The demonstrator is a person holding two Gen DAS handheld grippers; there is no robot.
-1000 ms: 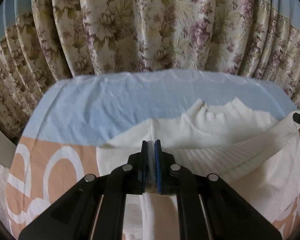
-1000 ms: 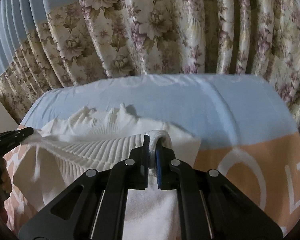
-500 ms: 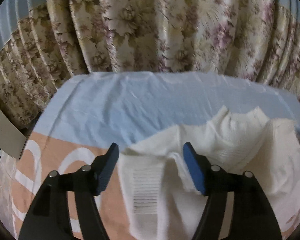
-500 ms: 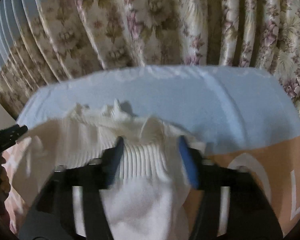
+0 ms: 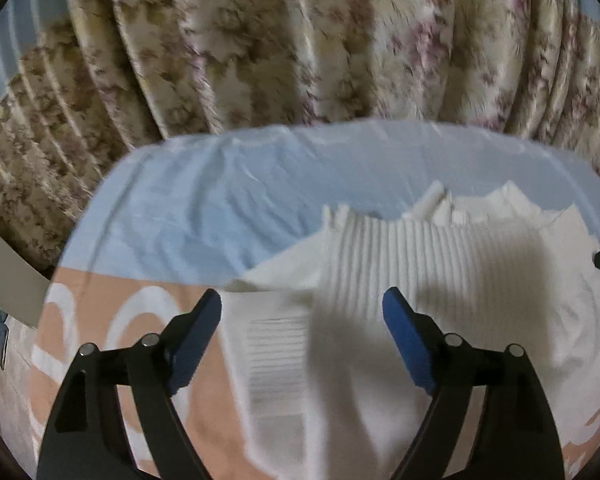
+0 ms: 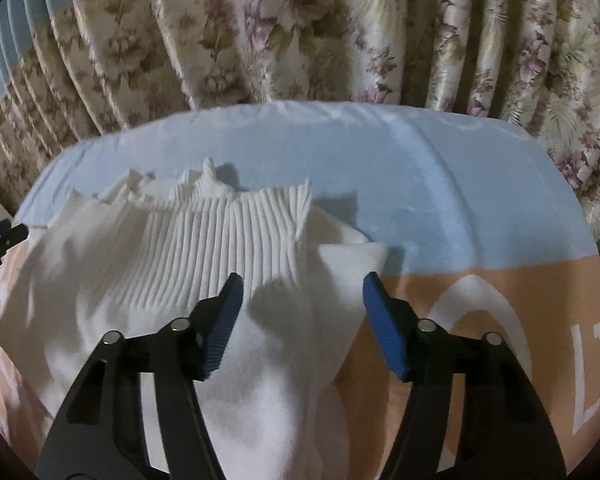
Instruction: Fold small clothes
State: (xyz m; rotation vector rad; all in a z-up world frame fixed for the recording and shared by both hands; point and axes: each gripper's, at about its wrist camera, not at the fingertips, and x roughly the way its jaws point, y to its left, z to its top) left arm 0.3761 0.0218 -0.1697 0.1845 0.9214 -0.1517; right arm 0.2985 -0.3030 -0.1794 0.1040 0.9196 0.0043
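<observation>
A white knit sweater (image 5: 440, 264) lies on the bed, its ribbed hem (image 6: 204, 248) folded up against the collar. My left gripper (image 5: 302, 300) hovers just above the sweater's left part; its jaws are opening and the blue pads press on nothing. My right gripper (image 6: 303, 284) hangs over the sweater's right edge (image 6: 352, 256). Its jaws are closing a little, with loose cloth lying below the gap and neither pad touching it. Each view catches the tip of the other gripper at its side edge.
The bed cover (image 6: 440, 184) is pale blue at the far side and orange with white letters (image 6: 500, 300) near me. A flowered curtain (image 5: 300, 40) hangs close behind the bed's far edge. A pale board (image 5: 4, 264) stands at the left.
A second ago both grippers were shut on the ribbed hem. Both have since spread their jaws and let it drop onto the sweater by the collar, and both have sunk slightly.
</observation>
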